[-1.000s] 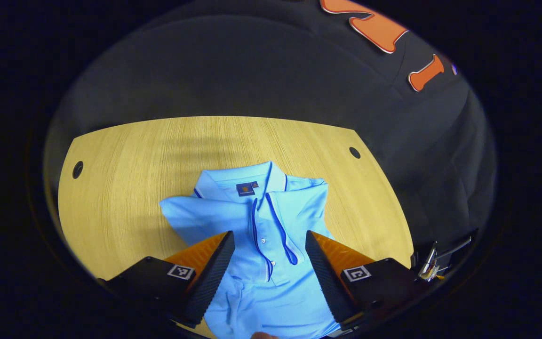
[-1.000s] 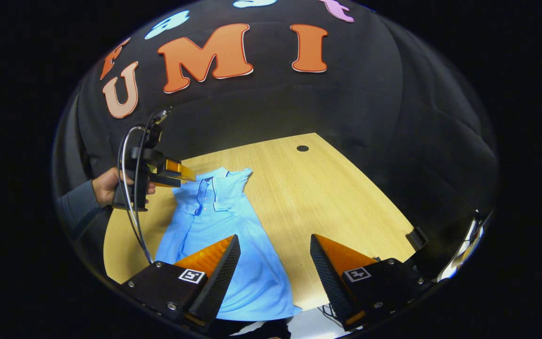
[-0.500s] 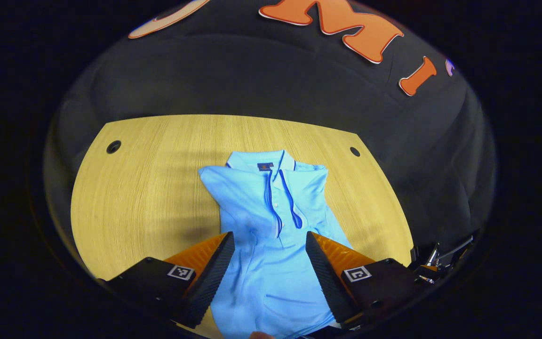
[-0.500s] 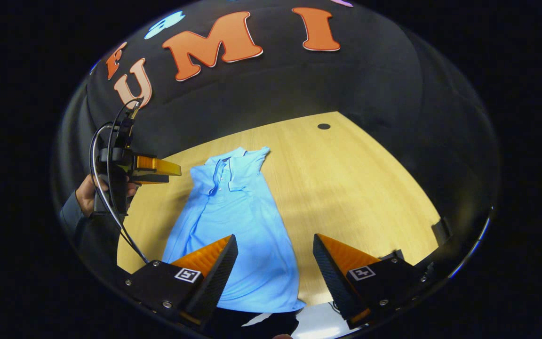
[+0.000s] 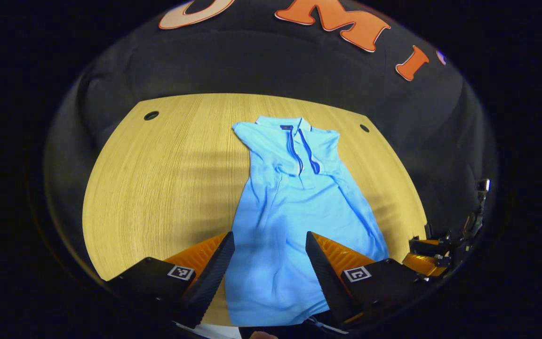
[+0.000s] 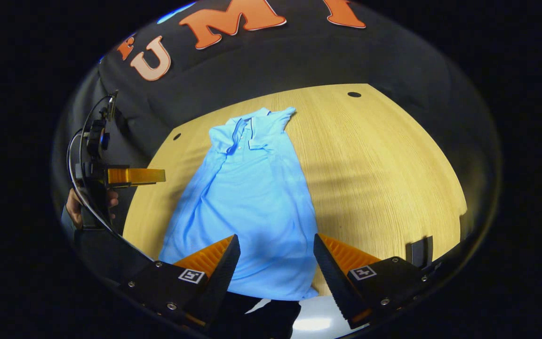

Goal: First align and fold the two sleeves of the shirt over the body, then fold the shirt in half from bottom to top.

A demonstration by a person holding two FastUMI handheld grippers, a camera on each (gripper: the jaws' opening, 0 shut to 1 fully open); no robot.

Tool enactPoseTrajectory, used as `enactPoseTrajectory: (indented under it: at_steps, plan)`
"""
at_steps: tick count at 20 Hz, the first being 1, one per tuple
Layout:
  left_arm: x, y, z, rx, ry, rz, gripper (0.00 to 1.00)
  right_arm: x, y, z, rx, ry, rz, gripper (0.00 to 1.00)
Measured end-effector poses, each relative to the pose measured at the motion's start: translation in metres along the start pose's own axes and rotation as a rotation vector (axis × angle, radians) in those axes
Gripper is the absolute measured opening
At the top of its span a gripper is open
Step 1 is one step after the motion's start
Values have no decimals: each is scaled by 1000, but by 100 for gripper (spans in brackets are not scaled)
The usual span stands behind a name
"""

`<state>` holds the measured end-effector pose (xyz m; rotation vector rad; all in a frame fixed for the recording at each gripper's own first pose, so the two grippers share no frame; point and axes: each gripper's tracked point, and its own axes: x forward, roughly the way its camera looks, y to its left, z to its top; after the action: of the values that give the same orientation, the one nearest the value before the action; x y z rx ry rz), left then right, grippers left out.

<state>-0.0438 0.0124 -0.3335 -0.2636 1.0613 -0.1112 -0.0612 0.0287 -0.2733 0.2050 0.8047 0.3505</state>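
With both sleeves folded in over its body, light blue shirt (image 5: 294,207) (image 6: 247,197) lying flat lengthwise on wooden table (image 5: 158,179) (image 6: 384,160), collar toward the far edge. Left gripper (image 5: 269,263) (image 6: 134,176) spread wide above the hem, gripping nothing. Right gripper (image 6: 275,268) likewise wide open, poised over the hem.

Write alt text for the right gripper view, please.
A light blue polo shirt lies flat on a wooden table, collar at the far end, sleeves folded in. The right gripper hovers open above its hem; the left gripper is held off to the side.
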Motion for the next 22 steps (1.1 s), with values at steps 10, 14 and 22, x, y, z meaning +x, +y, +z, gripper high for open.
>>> enactPoseTrajectory:
  at_steps: [10, 14, 22]
  plan:
    - [-5, 26, -140, 56, 182, 107, 99, 12, -15, -71, -79, 157, -88, 91]
    - [-6, 37, -168, 69, 226, 141, 99, 15, -22, -93, -128, 206, -136, 91]
    - [-11, 49, -190, 44, 200, 173, 100, 21, -29, -117, -141, 247, -174, 84]
